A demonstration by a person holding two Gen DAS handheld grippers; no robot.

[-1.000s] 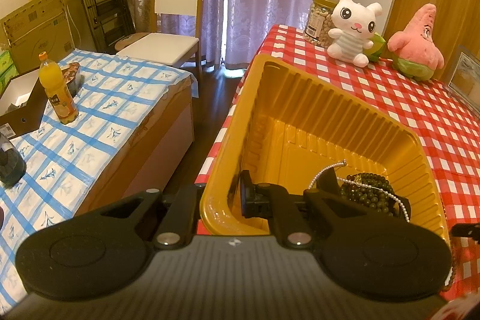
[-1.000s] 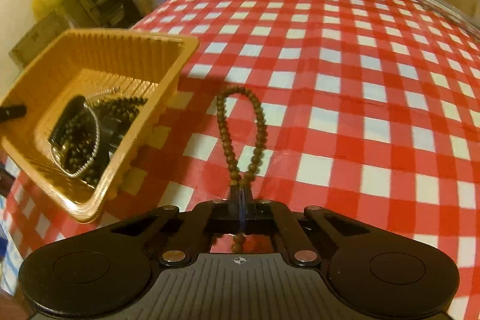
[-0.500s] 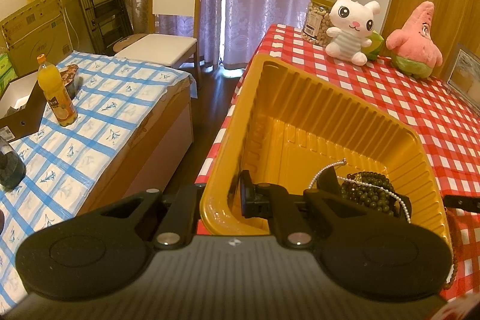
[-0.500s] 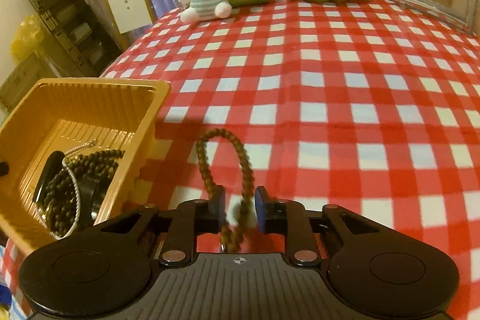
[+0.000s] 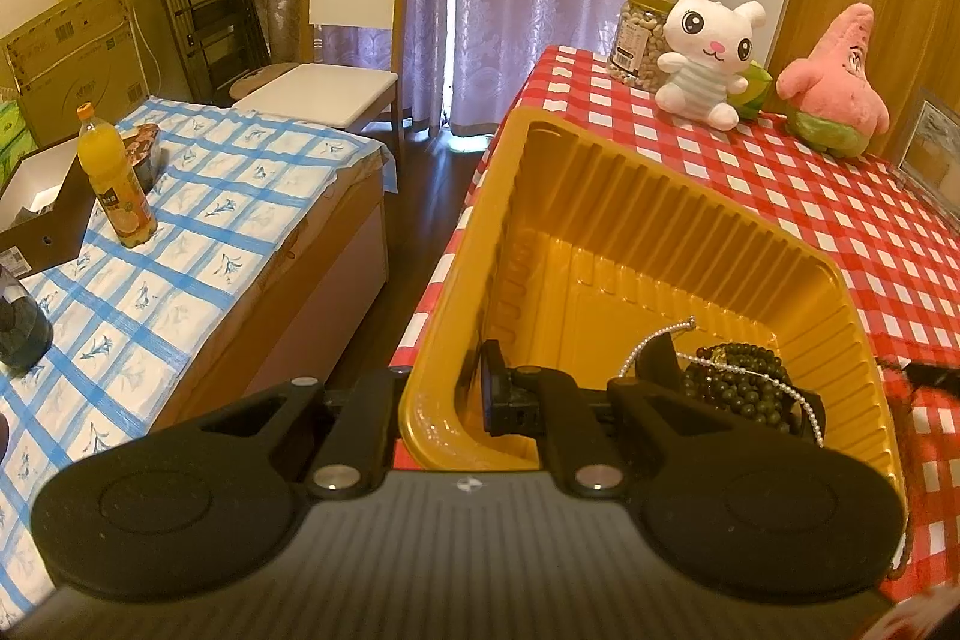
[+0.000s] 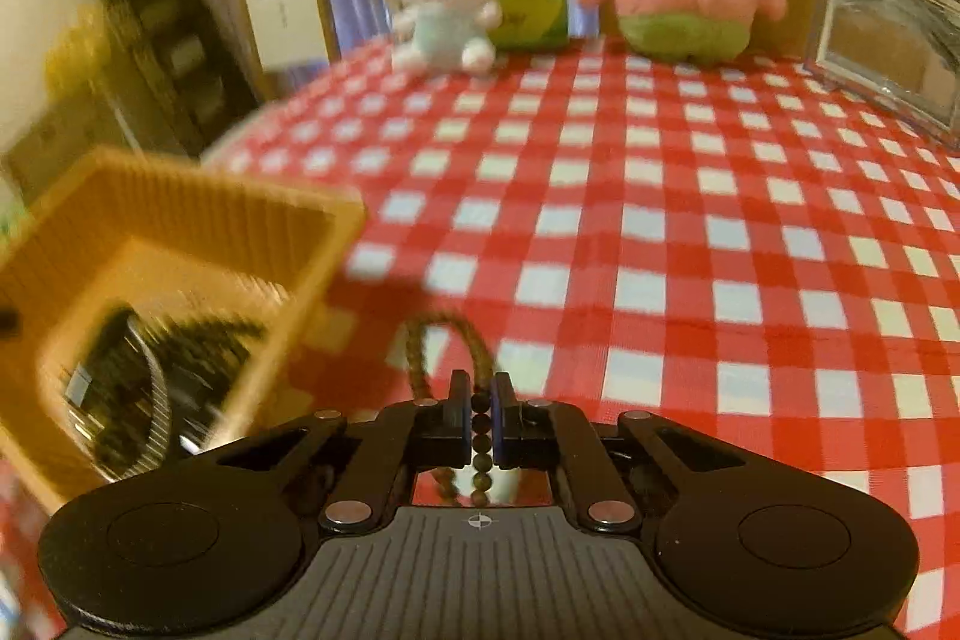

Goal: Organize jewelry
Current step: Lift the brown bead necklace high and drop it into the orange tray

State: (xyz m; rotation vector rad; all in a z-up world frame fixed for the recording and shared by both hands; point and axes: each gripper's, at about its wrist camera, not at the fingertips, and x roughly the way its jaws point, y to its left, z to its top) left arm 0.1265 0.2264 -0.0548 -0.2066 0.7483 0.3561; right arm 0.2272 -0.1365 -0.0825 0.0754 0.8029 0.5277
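Note:
A yellow ribbed tray [image 5: 600,196] sits at the left edge of the red checked table [image 5: 840,208]. It holds dark bead bracelets [image 5: 738,388] and a thin pearl chain [image 5: 660,340]. My left gripper [image 5: 576,370] reaches into the tray, one finger outside its near wall and one inside, the wall between them. My right gripper [image 6: 480,394] is shut on a brown bead bracelet [image 6: 444,340], lifted above the cloth just right of the tray [image 6: 180,232]. That view is blurred.
A white rabbit toy [image 5: 708,46], a pink star toy [image 5: 834,82], a nut jar [image 5: 642,34] and a picture frame [image 6: 888,46] stand at the table's far side. Left of the table is a low bench with a blue cloth [image 5: 180,244] and an orange bottle [image 5: 114,178].
My right gripper has closed on the brown bracelet, lifted it off the cloth and is moving; its view has tilted up. The left gripper and tray have stayed put.

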